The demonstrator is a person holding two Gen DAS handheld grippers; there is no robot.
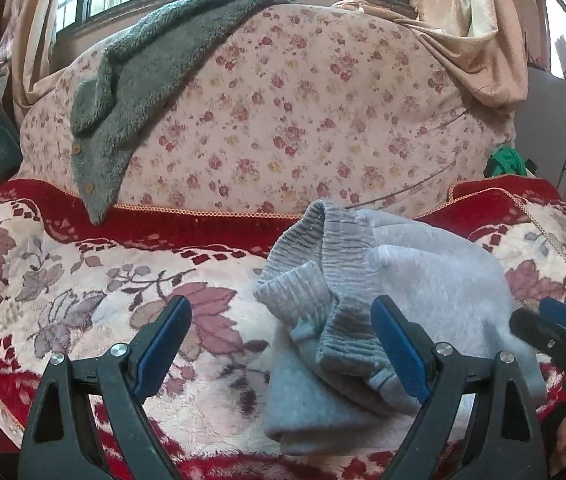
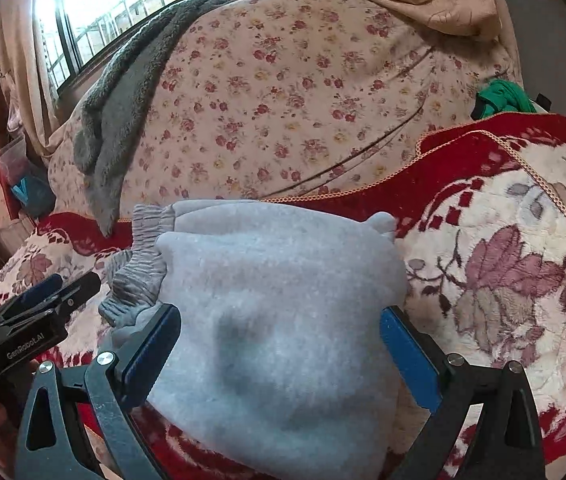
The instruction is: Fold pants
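Note:
The light grey fleece pants (image 1: 423, 280) lie folded in a compact bundle on the red and white leaf-pattern blanket (image 1: 83, 280), ribbed waistband and cuffs (image 1: 323, 248) at the left end. My left gripper (image 1: 281, 320) is open and empty, hovering at the bundle's left end. My right gripper (image 2: 281, 332) is open, its jaws spread over the bundle (image 2: 283, 300) without holding it. The right gripper also shows at the right edge of the left wrist view (image 1: 555, 328), and the left gripper at the left of the right wrist view (image 2: 59, 292).
A floral-covered cushion (image 1: 303, 112) rises behind the blanket with a dark grey fleece garment (image 1: 143, 80) draped on it. Beige curtains (image 1: 475, 32) and a window are behind. A green cloth (image 1: 505, 160) sits at the right, a grey cabinet beyond it.

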